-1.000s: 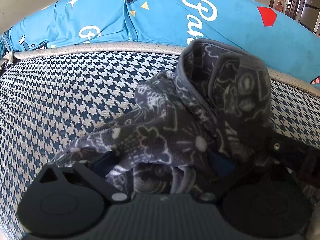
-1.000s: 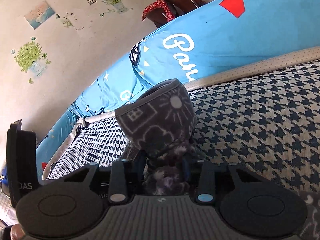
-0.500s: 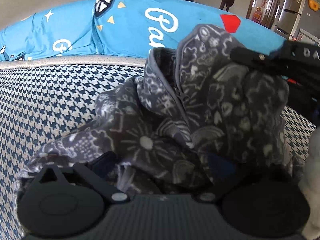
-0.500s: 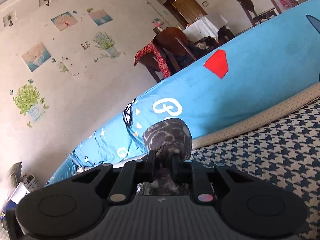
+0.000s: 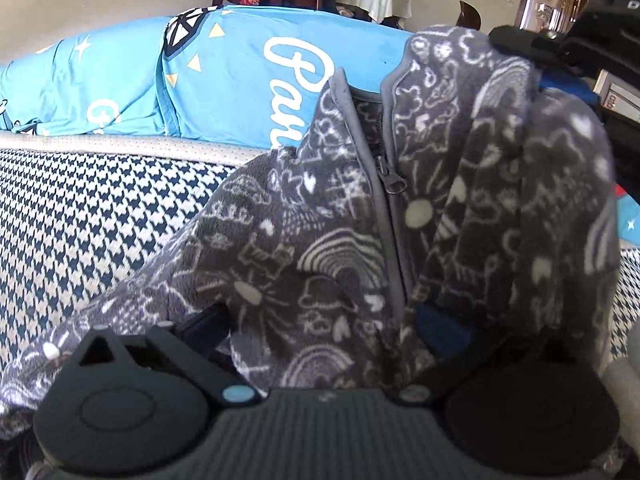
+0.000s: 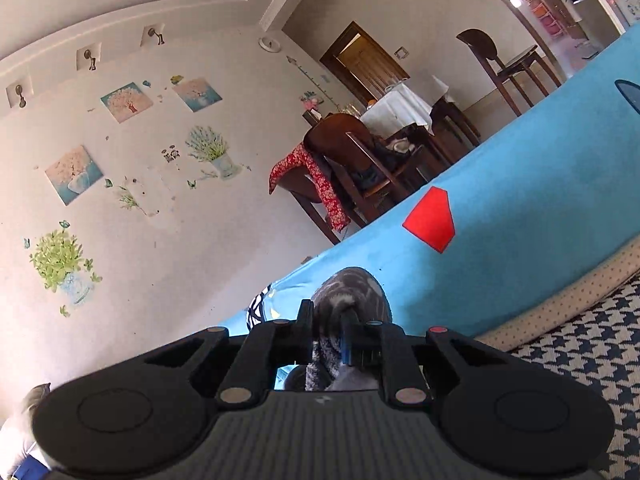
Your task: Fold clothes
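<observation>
Both jaws clamped on the fleece jacket [image 5: 360,220], left gripper [image 5: 320,344] low, right gripper [image 6: 328,332] at its top above the sofa [image 5: 100,220]; we judge it soft, floppy, best gripped along seams.

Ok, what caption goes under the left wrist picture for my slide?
Both grippers hold a grey patterned fleece jacket above a checked sofa.
</observation>
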Demonstrator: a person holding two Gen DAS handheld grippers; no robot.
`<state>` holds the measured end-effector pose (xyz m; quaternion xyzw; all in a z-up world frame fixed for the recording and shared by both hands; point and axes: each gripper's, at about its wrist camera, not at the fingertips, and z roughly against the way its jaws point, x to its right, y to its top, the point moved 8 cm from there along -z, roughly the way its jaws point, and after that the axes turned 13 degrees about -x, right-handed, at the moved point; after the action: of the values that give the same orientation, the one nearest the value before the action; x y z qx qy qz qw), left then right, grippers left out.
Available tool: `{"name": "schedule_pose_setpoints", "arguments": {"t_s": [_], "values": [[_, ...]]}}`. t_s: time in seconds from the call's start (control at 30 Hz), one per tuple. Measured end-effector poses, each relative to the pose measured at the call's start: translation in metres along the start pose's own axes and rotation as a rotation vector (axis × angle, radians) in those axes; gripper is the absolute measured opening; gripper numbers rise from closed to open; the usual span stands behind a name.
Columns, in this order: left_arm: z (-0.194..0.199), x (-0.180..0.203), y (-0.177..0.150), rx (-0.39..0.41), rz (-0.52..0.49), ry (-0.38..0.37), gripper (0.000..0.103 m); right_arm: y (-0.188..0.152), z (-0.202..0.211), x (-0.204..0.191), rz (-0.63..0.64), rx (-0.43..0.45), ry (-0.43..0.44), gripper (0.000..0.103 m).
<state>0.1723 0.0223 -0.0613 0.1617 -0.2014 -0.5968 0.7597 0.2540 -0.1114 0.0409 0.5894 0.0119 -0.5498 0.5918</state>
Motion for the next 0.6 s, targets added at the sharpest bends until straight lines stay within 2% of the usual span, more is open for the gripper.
{"name": "schedule_pose_setpoints", "arguments": {"t_s": [0.1,0.2,0.27,0.33,0.4,0.6], "values": [[-0.006,0.004,0.013,0.016,0.012,0.001,0.103,0.007,-0.003,-0.002,-0.001,0.027,0.015,0.015],[-0.014,0.007,0.026,0.023,0.018,0.023,0.103,0.009,-0.009,0.003,-0.012,0.046,-0.012,0.015],[-0.023,0.007,0.028,0.002,0.016,0.049,0.103,0.008,-0.015,0.011,-0.033,0.032,-0.049,0.019],[-0.034,0.006,0.026,-0.038,0.013,0.066,0.103,0.005,-0.023,0.021,-0.035,-0.007,-0.096,0.032],[-0.042,0.005,0.023,-0.072,0.006,0.07,0.103,0.003,-0.025,0.029,-0.03,-0.022,-0.142,0.038],[-0.034,0.007,0.019,-0.08,-0.006,0.038,0.103,0.007,-0.012,0.036,-0.03,-0.024,-0.14,0.044]]}}
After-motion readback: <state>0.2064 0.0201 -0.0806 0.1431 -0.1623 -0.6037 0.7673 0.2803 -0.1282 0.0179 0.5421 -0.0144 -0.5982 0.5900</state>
